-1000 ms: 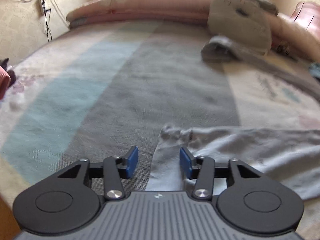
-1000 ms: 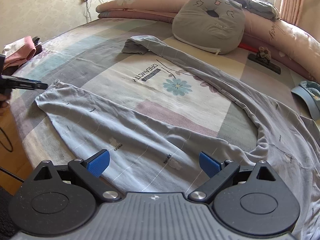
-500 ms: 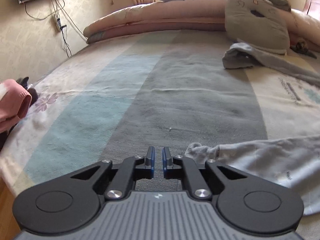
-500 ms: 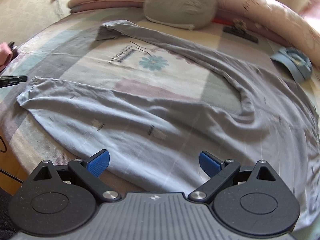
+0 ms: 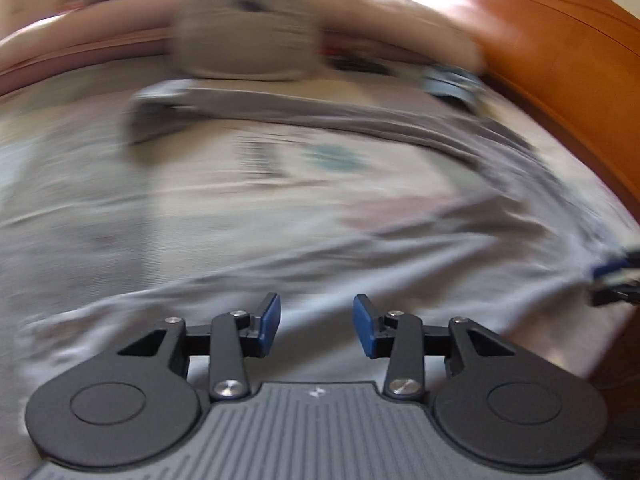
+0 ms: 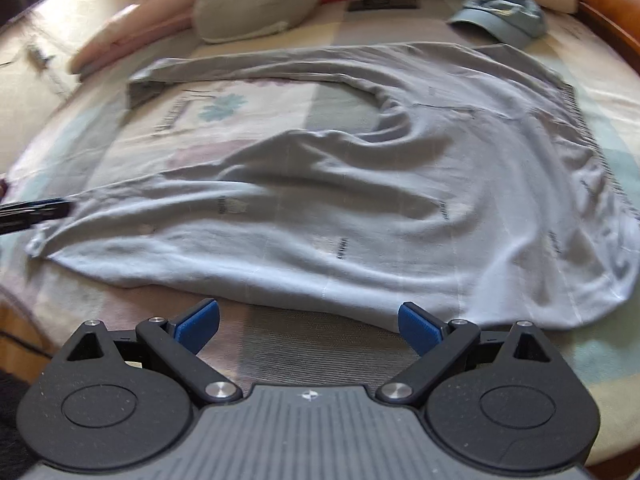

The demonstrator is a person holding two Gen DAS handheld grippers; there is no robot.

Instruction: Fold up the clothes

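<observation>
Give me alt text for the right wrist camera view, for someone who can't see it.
A pale grey long-sleeved shirt lies spread and wrinkled on a patchwork bedspread, with the right gripper open just short of its near edge. Behind it sit a grey cushion and a blue cap.

Right tongs [image 6: 308,322] gape empty before a spread, seemingly long-sleeved shirt [image 6: 360,200].

We see left gripper [image 5: 316,322], right gripper [image 6: 309,326]: black linkage arms, round housings, silver screws, blue pads, ribbed grey base.
</observation>
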